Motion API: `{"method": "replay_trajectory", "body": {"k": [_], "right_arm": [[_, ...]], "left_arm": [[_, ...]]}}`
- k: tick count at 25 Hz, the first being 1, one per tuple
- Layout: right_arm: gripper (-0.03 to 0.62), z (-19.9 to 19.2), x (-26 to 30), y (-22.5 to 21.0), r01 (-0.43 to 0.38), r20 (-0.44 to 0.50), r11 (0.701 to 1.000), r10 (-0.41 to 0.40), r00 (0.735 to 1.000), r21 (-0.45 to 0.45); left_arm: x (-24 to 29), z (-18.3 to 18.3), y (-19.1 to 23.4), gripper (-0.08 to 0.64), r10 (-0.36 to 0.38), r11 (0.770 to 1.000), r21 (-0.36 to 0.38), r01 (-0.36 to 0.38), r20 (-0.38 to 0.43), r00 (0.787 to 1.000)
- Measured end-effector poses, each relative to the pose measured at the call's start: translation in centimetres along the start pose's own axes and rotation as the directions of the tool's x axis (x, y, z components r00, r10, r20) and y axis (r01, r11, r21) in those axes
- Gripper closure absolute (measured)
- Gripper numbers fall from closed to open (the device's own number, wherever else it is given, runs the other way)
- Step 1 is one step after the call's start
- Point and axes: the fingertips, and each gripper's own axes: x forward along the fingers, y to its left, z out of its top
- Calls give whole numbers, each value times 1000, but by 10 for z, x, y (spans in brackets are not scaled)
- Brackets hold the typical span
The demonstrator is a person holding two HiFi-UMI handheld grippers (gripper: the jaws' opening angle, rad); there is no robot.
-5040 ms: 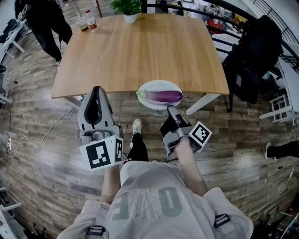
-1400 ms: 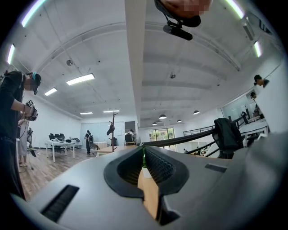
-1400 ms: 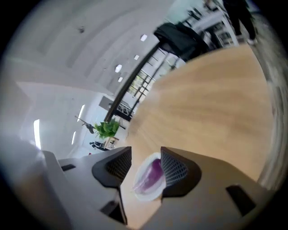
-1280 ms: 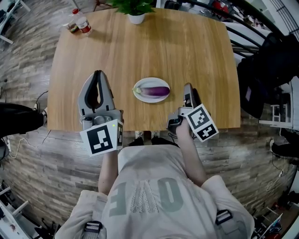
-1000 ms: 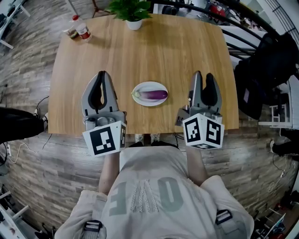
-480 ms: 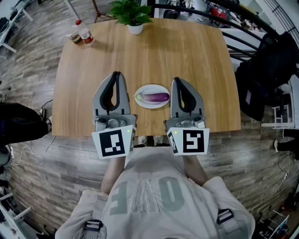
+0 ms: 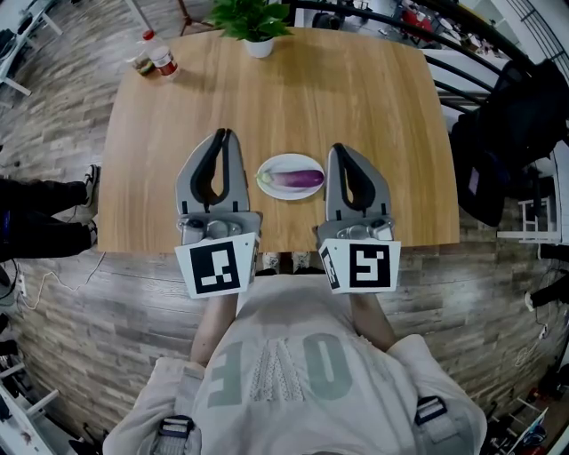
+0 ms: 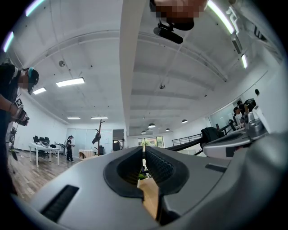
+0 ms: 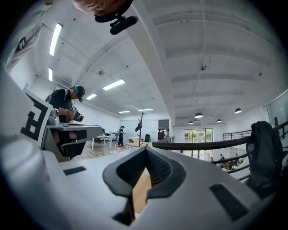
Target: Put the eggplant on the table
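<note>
While on plate (image 7: 286, 194), eggplant (image 7: 297, 179) between grippers (image 7: 222, 135) (image 7: 336, 149)

Overhead plus level views (table (image 7: 356, 89) shared)

The worktop (image 7: 356, 98) is open wood over most of its surface: the whole middle and far stretch beyond the plate (image 7: 271, 182) is free, and so are the broad strips along its left and right edges. Near the front edge the plate, with the eggplant (image 7: 298, 179) on it, sits between the left tool (image 7: 222, 135) and the right tool (image 7: 337, 149). Each is just beside the rim, so the gaps at the plate's sides are narrow, while the way in from above and from the far side is open. A potted plant (image 7: 253, 22) stands at the far edge and bottles (image 7: 153, 58) at the far left corner, both well apart from the plate.
</note>
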Motion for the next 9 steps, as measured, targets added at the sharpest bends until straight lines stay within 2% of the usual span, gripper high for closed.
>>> {"method": "replay_trajectory", "body": {"k": [9], "right_arm": [[574, -7, -2, -4, 35, -36, 999, -36, 999, -30]], "left_arm": [[-5, -7, 16, 537, 39, 999, 13, -38, -18, 999]]}}
